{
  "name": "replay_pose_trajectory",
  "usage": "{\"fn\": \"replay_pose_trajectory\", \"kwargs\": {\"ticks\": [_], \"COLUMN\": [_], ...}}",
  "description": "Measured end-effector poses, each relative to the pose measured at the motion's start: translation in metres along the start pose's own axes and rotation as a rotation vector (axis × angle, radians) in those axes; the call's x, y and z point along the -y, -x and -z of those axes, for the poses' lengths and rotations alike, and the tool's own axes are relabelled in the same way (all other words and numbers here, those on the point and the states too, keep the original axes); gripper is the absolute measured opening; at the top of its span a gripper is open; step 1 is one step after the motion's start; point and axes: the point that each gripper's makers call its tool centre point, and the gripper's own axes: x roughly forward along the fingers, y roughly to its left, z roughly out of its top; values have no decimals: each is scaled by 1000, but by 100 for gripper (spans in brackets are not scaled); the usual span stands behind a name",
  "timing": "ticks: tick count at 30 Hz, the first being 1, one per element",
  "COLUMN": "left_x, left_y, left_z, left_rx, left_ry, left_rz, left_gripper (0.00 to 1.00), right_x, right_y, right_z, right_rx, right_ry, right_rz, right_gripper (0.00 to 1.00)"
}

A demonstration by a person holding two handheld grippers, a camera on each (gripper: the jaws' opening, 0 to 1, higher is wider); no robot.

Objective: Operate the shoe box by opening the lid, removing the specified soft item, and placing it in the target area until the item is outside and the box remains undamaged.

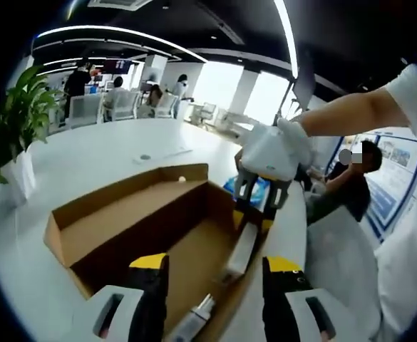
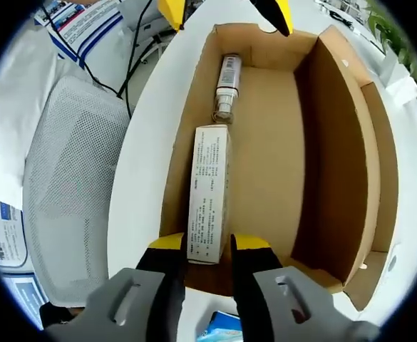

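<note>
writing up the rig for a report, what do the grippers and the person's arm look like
Each gripper has pale grey moulded jaws with slotted cut-outs, black inner faces and yellow tips. The left gripper and right gripper match in build. In the left gripper view the right gripper has a white housing, held by a hand in a white glove, with a short white sleeve above. No cables visible.

Bright ceiling strips point(image 1: 122, 32) and big windows point(image 1: 222, 85) light the room evenly; edges bend strongly and blur.
</note>
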Motion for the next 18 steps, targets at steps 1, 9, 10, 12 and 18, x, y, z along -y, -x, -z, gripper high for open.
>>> {"fn": "replay_pose_trajectory", "kwargs": {"ticks": [1, 9, 10, 12, 18], "left_x": [2, 17, 19, 23, 19], "left_y": [0, -3, -4, -5, -3], "left_z": [-1, -2, -2, -3, -4], "left_rx": [5, 10, 10, 12, 13], "left_ry": [4, 12, 13, 15, 18], "left_rz": [1, 8, 9, 8, 3], "left_gripper": [54, 54, 54, 54, 54], "right_x": [0, 1, 2, 2, 3], "right_y": [0, -8, -9, -9, -12], "right_z": [0, 3, 4, 2, 3], "right_rx": [-1, -32, -36, -43, -68], "right_ry": [-1, 0, 2, 4, 26], "right_rz": [1, 13, 16, 23, 41], "right_gripper": [22, 18, 18, 18, 17]}}
